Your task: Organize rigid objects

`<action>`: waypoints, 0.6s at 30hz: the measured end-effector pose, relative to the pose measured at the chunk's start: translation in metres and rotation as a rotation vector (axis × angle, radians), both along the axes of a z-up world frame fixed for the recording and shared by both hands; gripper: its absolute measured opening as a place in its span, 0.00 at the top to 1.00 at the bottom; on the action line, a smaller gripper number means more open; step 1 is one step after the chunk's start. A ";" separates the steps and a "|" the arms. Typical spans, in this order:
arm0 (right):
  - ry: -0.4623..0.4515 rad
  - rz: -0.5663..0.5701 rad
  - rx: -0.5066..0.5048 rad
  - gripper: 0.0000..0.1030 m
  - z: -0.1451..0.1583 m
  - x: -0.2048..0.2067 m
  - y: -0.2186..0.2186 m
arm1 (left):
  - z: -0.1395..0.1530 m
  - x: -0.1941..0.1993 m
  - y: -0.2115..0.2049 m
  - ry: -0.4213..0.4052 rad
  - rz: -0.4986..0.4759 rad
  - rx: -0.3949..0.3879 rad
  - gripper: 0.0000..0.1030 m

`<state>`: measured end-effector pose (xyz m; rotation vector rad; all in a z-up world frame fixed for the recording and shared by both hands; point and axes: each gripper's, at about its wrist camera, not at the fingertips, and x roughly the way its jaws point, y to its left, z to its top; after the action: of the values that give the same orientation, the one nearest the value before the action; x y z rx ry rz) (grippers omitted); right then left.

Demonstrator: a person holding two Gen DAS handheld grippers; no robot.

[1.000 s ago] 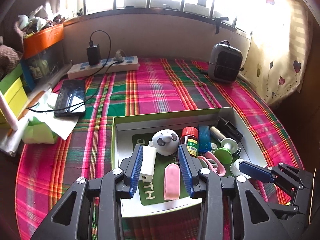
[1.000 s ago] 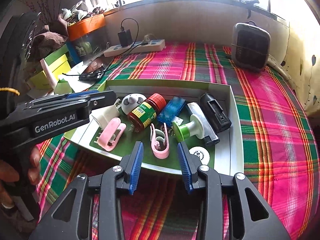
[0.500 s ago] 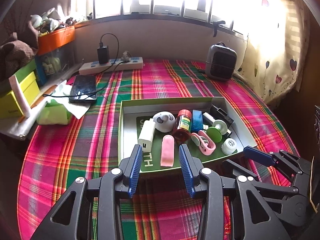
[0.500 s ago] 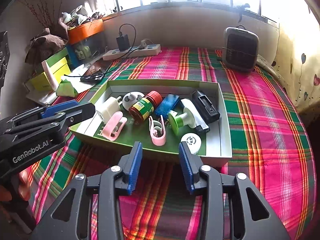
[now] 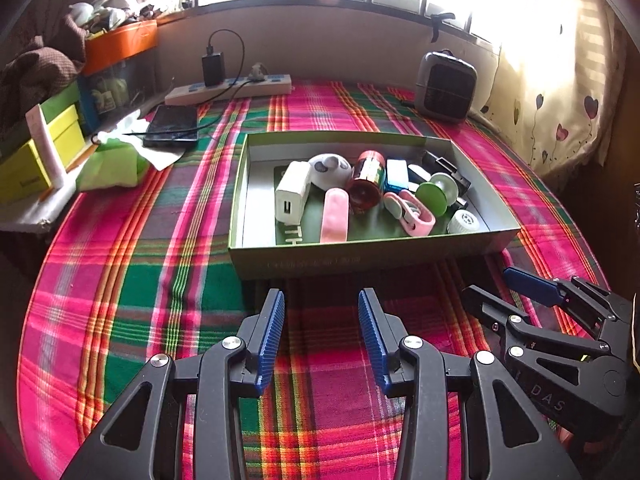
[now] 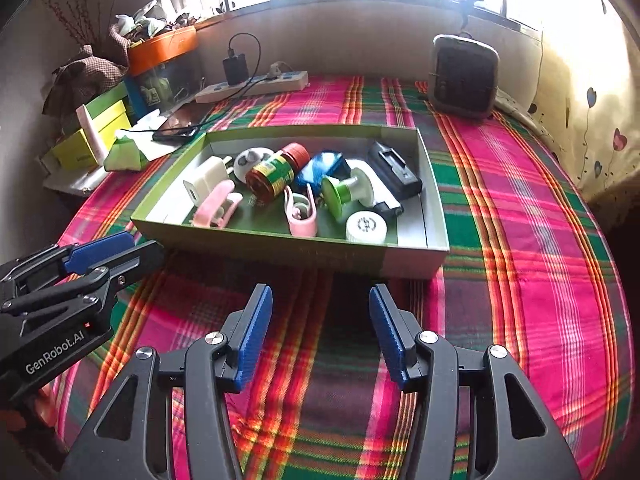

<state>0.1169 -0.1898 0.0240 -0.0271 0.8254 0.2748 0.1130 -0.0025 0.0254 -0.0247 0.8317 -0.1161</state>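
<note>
The black charger (image 5: 444, 166) is partly hidden behind the green suction cup (image 5: 434, 196), its far end perhaps blurred.

A woven plaid cloth (image 5: 132, 264) covers the bed, matt and coarse. The box (image 5: 360, 258) looks like matt green cardboard with a grey lining. Inside, the charger (image 5: 290, 196) is smooth white plastic and the clip (image 6: 214, 208) glossy pink plastic. Both tongs carry ribbed blue pads (image 6: 252, 340) on black plastic.

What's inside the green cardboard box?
The green cardboard box holds a white charger, red-capped bottle, two pink clips, green suction cup; items beneath stay hidden.
</note>
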 end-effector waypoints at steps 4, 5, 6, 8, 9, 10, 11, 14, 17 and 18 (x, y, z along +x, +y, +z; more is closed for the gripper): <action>0.025 -0.013 -0.016 0.49 -0.009 -0.002 -0.003 | -0.009 -0.003 -0.001 0.021 0.009 0.007 0.63; 0.028 -0.015 -0.019 0.49 -0.011 -0.003 -0.004 | -0.011 -0.003 -0.002 0.029 0.010 0.005 0.63; 0.032 -0.020 -0.022 0.49 -0.013 -0.004 -0.005 | -0.013 -0.003 -0.002 0.033 0.015 0.007 0.63; 0.040 -0.028 -0.027 0.49 -0.016 -0.004 -0.007 | -0.015 -0.004 -0.002 0.038 0.018 0.009 0.63; 0.042 -0.029 -0.030 0.49 -0.017 -0.004 -0.007 | -0.016 -0.004 -0.002 0.040 0.021 0.008 0.63; 0.037 -0.029 -0.032 0.49 -0.016 -0.005 -0.007 | -0.017 -0.004 -0.002 0.039 0.023 0.011 0.63; 0.037 -0.027 -0.039 0.49 -0.016 -0.006 -0.007 | -0.017 -0.003 -0.003 0.043 0.023 0.012 0.63; 0.032 -0.020 -0.051 0.49 -0.017 -0.007 -0.005 | -0.020 -0.004 -0.004 0.039 0.027 0.023 0.62; 0.028 -0.022 -0.057 0.49 -0.017 -0.008 -0.006 | -0.020 -0.003 -0.006 0.032 0.026 0.025 0.59; 0.026 -0.026 -0.069 0.49 -0.017 -0.009 -0.006 | -0.021 -0.003 -0.007 0.028 0.028 0.024 0.58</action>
<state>0.1082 -0.1958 0.0068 -0.0772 0.8606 0.2227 0.1096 -0.0091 0.0046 -0.0151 0.8602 -0.0793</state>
